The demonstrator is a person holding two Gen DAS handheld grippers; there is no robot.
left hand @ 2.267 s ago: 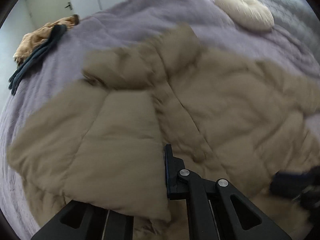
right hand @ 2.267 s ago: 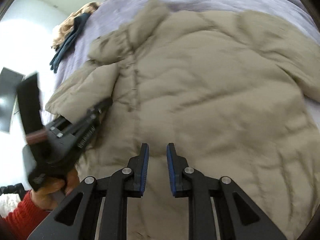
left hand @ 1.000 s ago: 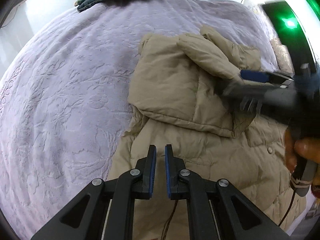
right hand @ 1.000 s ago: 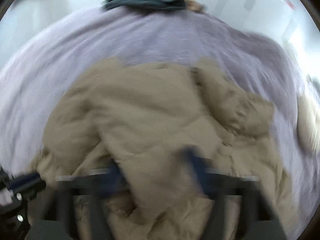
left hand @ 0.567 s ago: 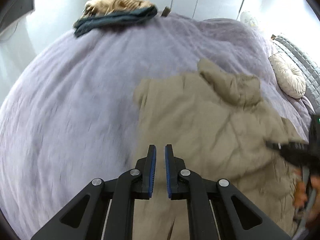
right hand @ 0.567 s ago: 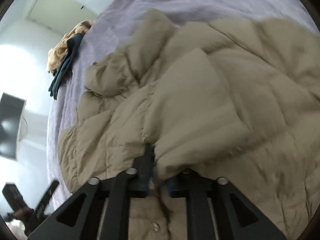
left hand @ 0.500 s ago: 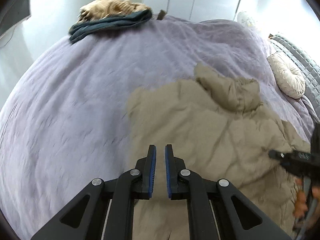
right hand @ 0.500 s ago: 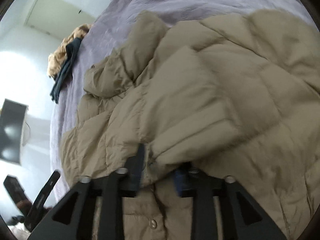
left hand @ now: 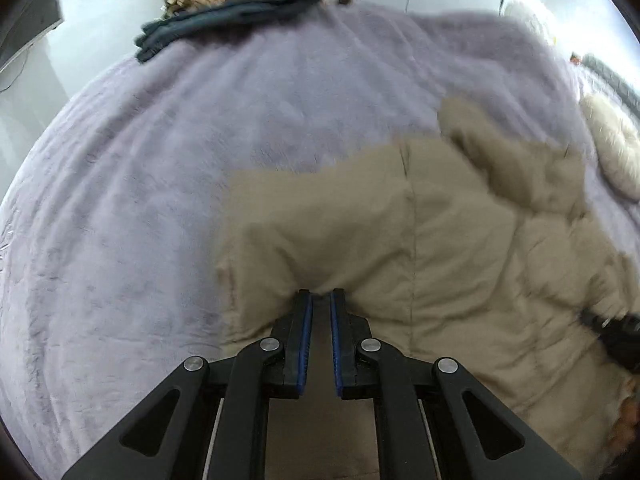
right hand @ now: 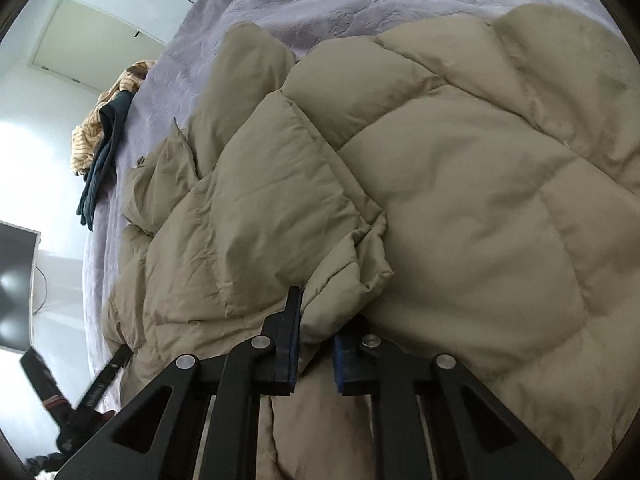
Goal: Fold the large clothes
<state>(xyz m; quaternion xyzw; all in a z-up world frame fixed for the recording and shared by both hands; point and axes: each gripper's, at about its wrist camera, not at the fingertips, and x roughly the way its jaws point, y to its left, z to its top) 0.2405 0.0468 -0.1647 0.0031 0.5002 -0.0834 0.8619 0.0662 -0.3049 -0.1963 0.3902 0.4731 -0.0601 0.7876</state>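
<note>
Lilac bedding covers the bed on which we work; white walls and cupboard doors stand behind it. On it lies the jacket, a tan quilted one, spread over the near right part of the bed in the left wrist view and filling most of the right wrist view. One quilted panel is folded over the body, its gathered corner lying at the right gripper.

We find that gripper's jaws pinching this gathered corner: cloth bulges out between the blue pads, and the right fingertip is buried under the fold. The jaws have just been closing, with the jacket between them. From the left wrist view only a dark blurred part of this gripper shows at the right edge, with a little of the hand cut off below it.

The left gripper has its jaws pressed nearly together, a narrow slit between the pads. Its tips lie at the jacket's near edge, where a small dimple forms in the cloth. We cannot tell whether any cloth is caught in the slit. In the right wrist view this gripper shows only as a dark blurred shape at the lower left, by the jacket's edge.

Further out, folded clothes, dark blue on striped tan, sit at the bed's far corner. A round cream cushion is partly cut off at the right. A dark screen stands against the wall, half out of frame.
</note>
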